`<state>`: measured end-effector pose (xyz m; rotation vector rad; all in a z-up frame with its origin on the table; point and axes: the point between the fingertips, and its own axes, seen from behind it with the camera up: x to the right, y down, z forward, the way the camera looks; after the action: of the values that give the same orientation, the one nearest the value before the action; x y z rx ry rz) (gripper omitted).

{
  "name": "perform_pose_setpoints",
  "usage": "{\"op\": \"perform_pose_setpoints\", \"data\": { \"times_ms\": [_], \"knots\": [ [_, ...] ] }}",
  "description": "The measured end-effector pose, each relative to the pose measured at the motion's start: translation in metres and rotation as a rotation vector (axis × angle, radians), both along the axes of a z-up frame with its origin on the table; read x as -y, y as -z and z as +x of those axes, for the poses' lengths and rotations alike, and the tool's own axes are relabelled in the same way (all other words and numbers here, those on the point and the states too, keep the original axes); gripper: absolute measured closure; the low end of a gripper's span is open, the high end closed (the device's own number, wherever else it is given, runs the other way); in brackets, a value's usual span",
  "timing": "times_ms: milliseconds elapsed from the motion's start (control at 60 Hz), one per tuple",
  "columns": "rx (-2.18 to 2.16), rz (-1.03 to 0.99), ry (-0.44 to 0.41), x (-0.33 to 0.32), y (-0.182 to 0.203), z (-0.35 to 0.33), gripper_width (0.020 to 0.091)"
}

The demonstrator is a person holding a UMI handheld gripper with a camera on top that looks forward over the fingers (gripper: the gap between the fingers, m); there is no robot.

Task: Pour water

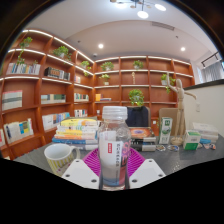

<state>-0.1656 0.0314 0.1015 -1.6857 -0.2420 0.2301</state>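
A clear plastic water bottle (114, 145) with a white cap and a red-and-white label stands upright between my fingers. My gripper (113, 163) is shut on the bottle, its magenta pads (94, 160) pressing the lower body from both sides. A pale paper cup (59, 157) with a light rim sits on the table to the left of the bottle, just beyond my left finger. The bottle's base is hidden behind the fingers.
A stack of books (77, 131) lies behind the cup. Small boxes and items (190, 142) crowd the table at the right. Wooden shelves (40, 90) with books and plants line the back walls. A dark monitor (138, 117) stands behind the bottle.
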Motion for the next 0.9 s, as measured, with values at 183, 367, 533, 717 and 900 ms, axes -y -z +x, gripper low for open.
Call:
{"op": "perform_pose_setpoints", "data": {
  "times_ms": [183,367,533,717,900],
  "knots": [
    [0.027,0.042,0.019,0.002,0.004,0.003,0.078],
    [0.017,0.046,0.041,0.002,0.002,0.006,0.0655],
    [0.01,-0.022,0.053,0.014,0.009,0.006,0.0326],
    [-0.028,-0.035,0.092,0.056,-0.002,0.02,0.0232],
    [-0.029,-0.002,0.199,0.099,-0.03,0.056,0.0235]
  ]
}}
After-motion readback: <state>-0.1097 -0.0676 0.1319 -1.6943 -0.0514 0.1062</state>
